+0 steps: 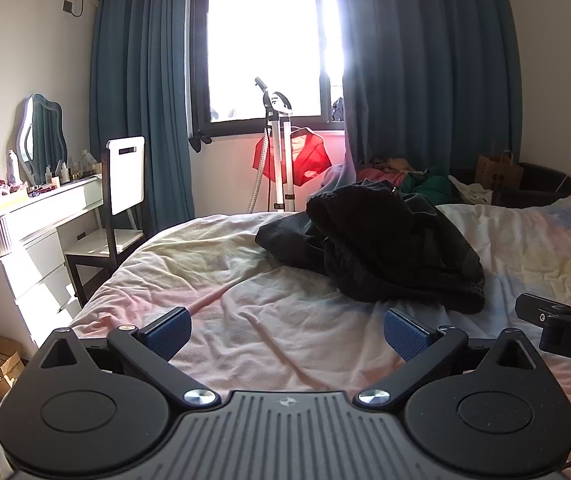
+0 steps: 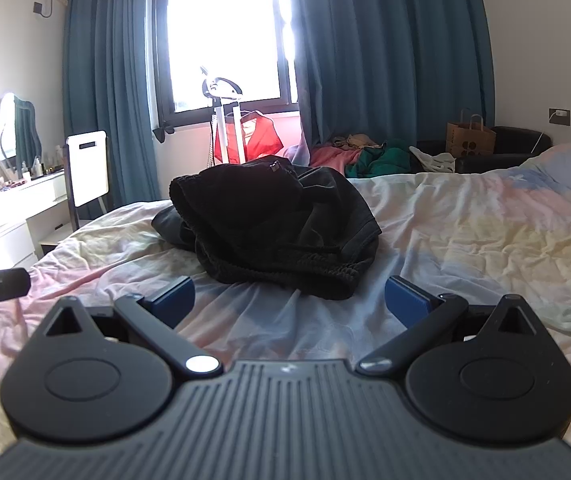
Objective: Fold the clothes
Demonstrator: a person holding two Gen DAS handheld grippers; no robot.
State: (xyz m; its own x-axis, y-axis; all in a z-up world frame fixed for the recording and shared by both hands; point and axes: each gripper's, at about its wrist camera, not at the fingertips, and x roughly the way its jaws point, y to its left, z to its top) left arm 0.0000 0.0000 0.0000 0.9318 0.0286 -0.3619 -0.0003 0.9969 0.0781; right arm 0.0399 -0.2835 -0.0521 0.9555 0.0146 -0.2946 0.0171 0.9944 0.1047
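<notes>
The crumpled black fabric clothes heap (image 2: pixel 273 228) is lying unfolded mid-bed on the pastel rumpled bedsheet (image 2: pixel 465 232), so nothing's looking done yet, w/ left gripper (image 1: pixel 287 336) & right gripper (image 2: pixel 289 300) both hovering spread wide, empty.

The left gripper (image 1: pixel 287 334) is tilted slightly downward, its blue pads (image 1: pixel 169 334) spread wide with nothing between them. The right gripper (image 2: pixel 290 300), close beside it, is angled the same way, equally wide and empty.

Bed (image 2: pixel 465 220) with rumpled pastel sheet; crumpled pile of black clothes (image 2: pixel 269 224) lies directly on it, mid-bed
</notes>
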